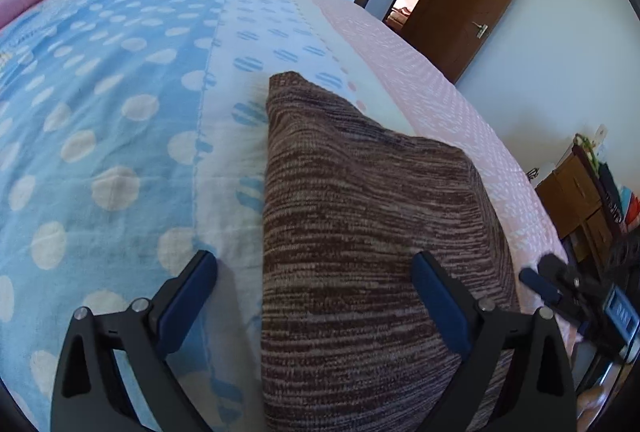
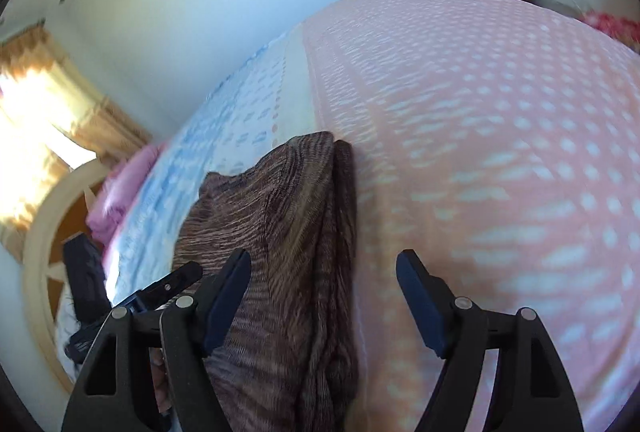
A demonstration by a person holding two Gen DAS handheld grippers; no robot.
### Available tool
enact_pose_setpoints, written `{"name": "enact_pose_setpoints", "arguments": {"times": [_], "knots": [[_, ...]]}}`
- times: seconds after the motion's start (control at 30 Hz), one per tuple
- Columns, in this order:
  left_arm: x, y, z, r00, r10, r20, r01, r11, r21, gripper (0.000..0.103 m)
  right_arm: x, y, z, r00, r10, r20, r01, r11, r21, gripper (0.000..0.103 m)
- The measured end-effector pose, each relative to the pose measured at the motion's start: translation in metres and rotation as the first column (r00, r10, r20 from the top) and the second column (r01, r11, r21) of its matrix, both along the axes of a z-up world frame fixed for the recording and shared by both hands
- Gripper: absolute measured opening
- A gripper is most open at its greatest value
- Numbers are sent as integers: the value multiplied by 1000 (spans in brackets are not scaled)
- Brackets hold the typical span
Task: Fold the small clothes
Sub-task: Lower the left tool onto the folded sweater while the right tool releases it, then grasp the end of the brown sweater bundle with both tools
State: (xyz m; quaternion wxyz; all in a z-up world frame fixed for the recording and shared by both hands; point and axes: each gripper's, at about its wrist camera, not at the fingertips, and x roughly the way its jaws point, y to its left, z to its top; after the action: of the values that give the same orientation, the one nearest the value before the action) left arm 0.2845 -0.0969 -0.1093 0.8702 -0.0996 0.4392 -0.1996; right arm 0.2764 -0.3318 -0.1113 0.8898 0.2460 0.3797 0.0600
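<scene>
- Blue cotton with pale dots is covering the left part of the bed (image 1: 100,120) in the left wrist view, giving way rightward to a white strip with striped blue dots and then to a pink stretch with white flecks.
- Brown-and-beige striped knit, the folded garment (image 1: 360,232), is lying flat on the bed across the white strip and the edge of the pink part.
- Its long axis is running away from the camera, with one narrower corner pointing toward the far side of the bed and the wide end lying near the camera.
- The left gripper (image 1: 316,272) is standing with its jaws wide apart; its left blue pad is sitting over the bare sheet and its right one over the knit, and neither is pinching the cloth.
- Further right, the right gripper (image 1: 544,284) is showing at the garment's right edge, and a brown door (image 1: 472,12) with a red paper emblem is standing open beyond the bed.
- In the right wrist view, a curtain (image 2: 60,104) is glowing at the left, with a pink pillow (image 2: 120,184) below it.
- There the garment (image 2: 280,232) is stretching away from the lens, its far end lying at the border of the pink part, and a doubled fold is running along its right edge.
- The right gripper (image 2: 324,272) is gaping wide, its left pad over the knit and its right pad over the pink sheet, gripping nothing.
</scene>
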Motion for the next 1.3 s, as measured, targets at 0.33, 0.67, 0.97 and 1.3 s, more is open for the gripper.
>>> {"name": "enact_pose_setpoints", "arguments": {"times": [0.33,0.67,0.97,1.3], "knots": [[-4,-22,-2,999,12,33,-17,986,167,103,36,50,-15,994,103,-33,-108,962,-251,69],[-1,-27,-3,999,8,40,-16,982,190,100,44,55,-17,989,142,-26,-144,960,-239,46],[-5,-42,4,999,-9,45,0,981,193,68,45,60,-18,990,139,-15,-138,960,-245,44],[-9,-43,4,997,-1,78,-14,982,187,62,34,78,-9,993,110,34,-90,926,-366,28]]}}
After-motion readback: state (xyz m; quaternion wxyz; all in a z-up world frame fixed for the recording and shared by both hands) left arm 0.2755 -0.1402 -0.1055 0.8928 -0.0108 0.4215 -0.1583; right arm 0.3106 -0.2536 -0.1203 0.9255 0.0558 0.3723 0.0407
